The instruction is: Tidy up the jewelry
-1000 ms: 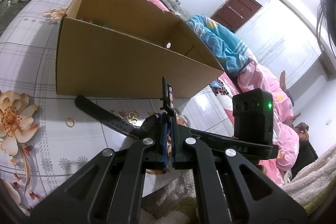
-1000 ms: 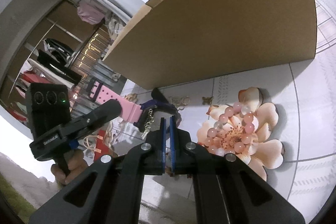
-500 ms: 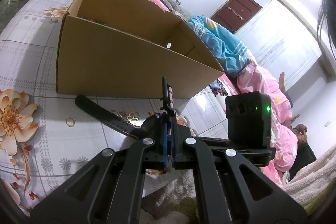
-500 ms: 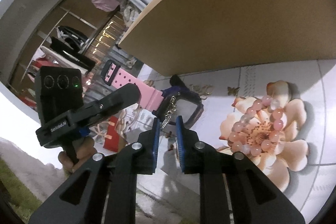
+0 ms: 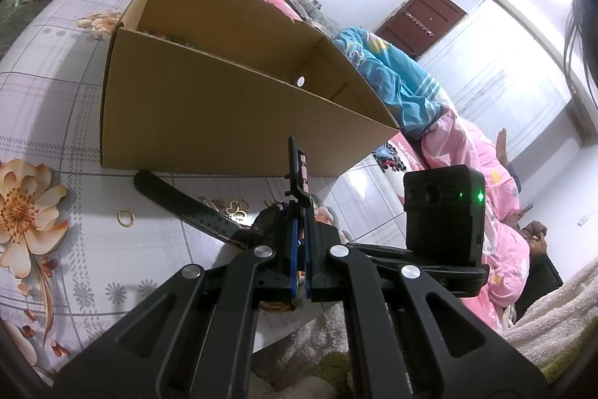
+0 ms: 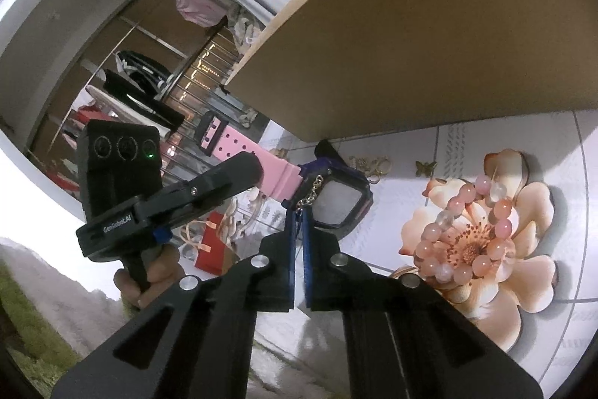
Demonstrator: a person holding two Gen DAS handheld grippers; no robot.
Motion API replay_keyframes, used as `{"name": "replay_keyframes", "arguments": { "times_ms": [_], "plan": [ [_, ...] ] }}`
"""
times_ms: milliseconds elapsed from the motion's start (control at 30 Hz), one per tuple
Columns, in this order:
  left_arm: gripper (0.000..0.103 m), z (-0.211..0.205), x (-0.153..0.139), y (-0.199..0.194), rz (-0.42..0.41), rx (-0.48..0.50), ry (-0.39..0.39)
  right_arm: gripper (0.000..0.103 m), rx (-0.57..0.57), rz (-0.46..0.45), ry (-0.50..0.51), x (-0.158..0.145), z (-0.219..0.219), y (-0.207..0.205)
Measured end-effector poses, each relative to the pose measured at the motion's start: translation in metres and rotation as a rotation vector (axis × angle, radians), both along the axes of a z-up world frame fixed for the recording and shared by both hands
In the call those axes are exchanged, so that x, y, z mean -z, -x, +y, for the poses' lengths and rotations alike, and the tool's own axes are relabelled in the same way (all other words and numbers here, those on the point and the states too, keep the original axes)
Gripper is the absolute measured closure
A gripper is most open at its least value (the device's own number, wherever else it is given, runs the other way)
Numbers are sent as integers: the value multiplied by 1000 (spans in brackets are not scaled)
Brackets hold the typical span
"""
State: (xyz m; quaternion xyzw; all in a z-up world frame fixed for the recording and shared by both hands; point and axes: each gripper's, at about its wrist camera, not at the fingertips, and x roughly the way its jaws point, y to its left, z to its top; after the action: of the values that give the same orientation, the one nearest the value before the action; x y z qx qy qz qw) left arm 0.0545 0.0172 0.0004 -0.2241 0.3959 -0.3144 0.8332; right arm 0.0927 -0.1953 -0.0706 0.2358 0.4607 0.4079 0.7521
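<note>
A watch with a square dark face (image 6: 338, 200) has a pink strap (image 6: 243, 150) and a black strap (image 5: 179, 200) that lies on the flowered tablecloth. My left gripper (image 5: 300, 212) is shut on the pink strap, whose buckle end (image 5: 299, 171) stands above the fingertips. In the right wrist view the left gripper (image 6: 246, 167) reaches in from the left. My right gripper (image 6: 298, 212) is shut on a thin gold chain (image 6: 312, 191) that hangs at the watch face's left edge. A pink bead bracelet (image 6: 467, 234) lies to the right on a printed flower.
An open cardboard box (image 5: 224, 114) stands just behind the watch, with beads inside at its far left. A gold ring (image 5: 126, 217) and gold charms (image 5: 233, 208) lie before it, and a butterfly charm (image 6: 425, 167). The table's edge runs just below the grippers. Bedding is piled at the right.
My right gripper's jaws parted around the gold chain half a second ago and have shut on it again. The left gripper and the watch have kept still.
</note>
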Motion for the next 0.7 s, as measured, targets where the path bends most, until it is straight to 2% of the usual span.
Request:
{"name": "replay_keyframes", "arguments": {
  "times_ms": [267, 700],
  "plan": [
    [101, 1, 0, 0, 0, -5, -2, 101, 21, -25, 32, -5, -6, 4],
    [101, 3, 0, 1, 0, -9, -4, 101, 127, -28, 109, -5, -37, 9]
  ]
}}
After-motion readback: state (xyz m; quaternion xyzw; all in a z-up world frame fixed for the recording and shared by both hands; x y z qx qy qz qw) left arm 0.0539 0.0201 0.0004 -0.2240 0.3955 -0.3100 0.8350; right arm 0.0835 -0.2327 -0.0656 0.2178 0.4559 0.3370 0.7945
